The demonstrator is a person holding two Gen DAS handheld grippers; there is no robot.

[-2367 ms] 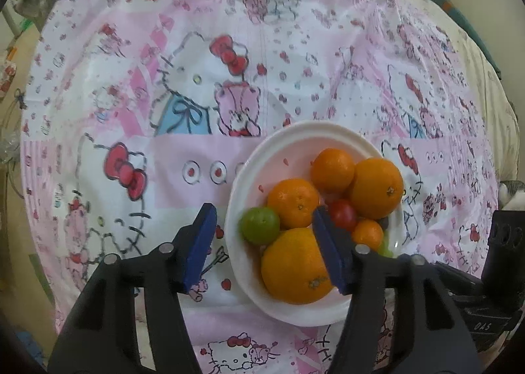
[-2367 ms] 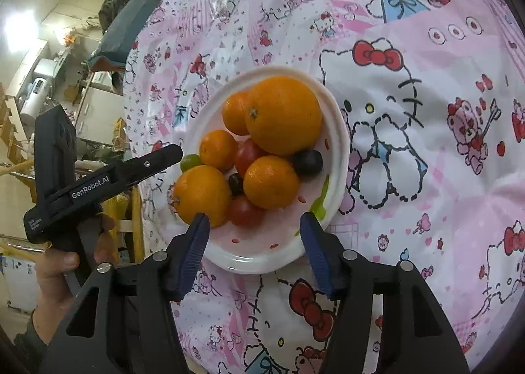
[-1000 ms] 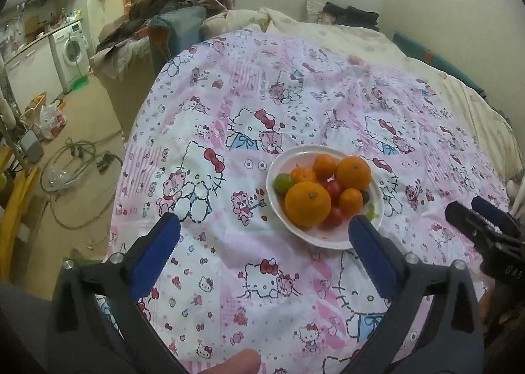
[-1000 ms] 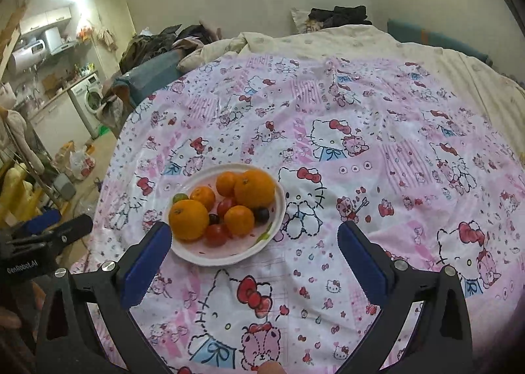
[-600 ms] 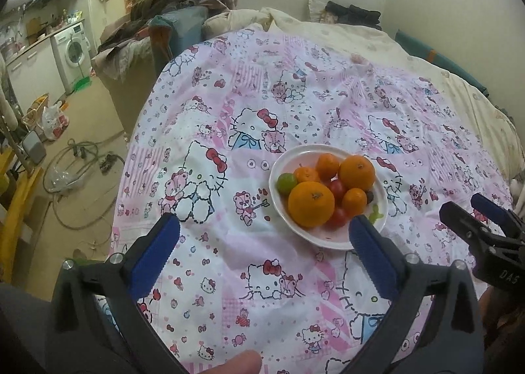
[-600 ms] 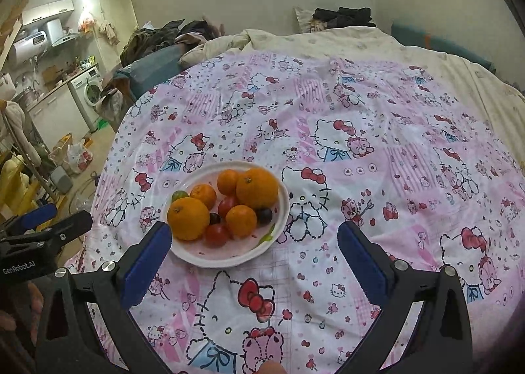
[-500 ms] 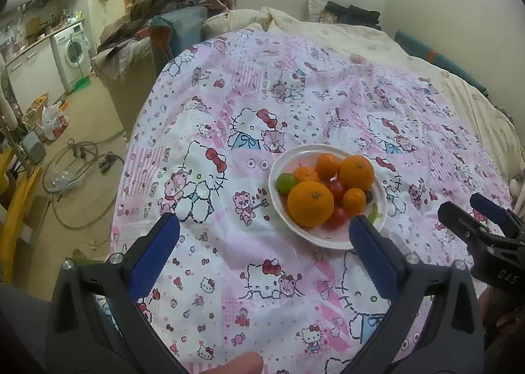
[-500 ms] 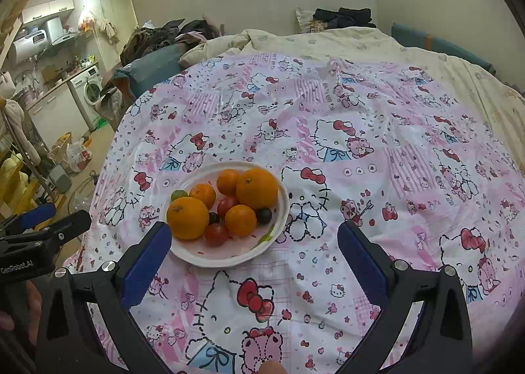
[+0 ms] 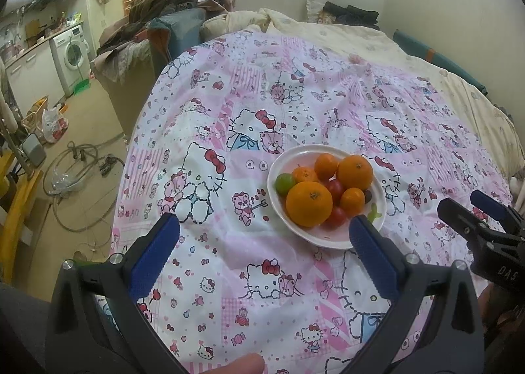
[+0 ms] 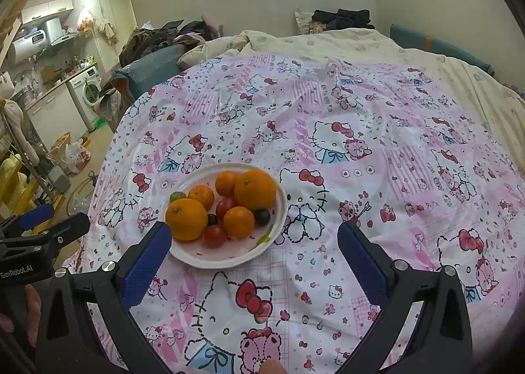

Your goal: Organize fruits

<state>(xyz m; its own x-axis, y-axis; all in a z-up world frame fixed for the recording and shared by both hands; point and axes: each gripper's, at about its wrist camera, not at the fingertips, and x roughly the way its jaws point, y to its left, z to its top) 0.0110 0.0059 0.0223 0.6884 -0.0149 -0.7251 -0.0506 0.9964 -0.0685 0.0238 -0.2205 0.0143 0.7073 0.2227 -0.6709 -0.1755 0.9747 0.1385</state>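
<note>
So the fruit is all piled on a white plate (image 9: pixel 274 173) that sits on a pink Hello Kitty cloth (image 9: pixel 229 104) spread over what looks like a bed, with a cream quilt (image 9: pixel 344 35) showing past the far edge of the cloth. Nearest the cameras is a big orange (image 9: pixel 309 203), and a second big orange (image 9: pixel 355 172) sits toward the far right of the plate. Between and around them are three smaller oranges (image 9: pixel 352 200), a couple of red cherry tomatoes (image 9: pixel 334 188), a green lime-looking fruit (image 9: pixel 284 184) at the left rim, and two small dark round fruits (image 10: pixel 262 216) that I can't identify. Everything on the plate is packed together and touching its neighbours. The left tongs (image 9: pixel 264 236) are spread wide with nothing between the blue pads, held above the cloth on the near side of the plate, and the right pad overlaps the plate's near rim in that view. The right tongs (image 10: pixel 254 239) are spread wide and holding nothing too, with the left pad just at the plate's near-left edge. Each tool shows up at the edge of the other's view. Off to the left there's a floor with a washing machine (image 9: pixel 73 52), cables and bags.
</note>
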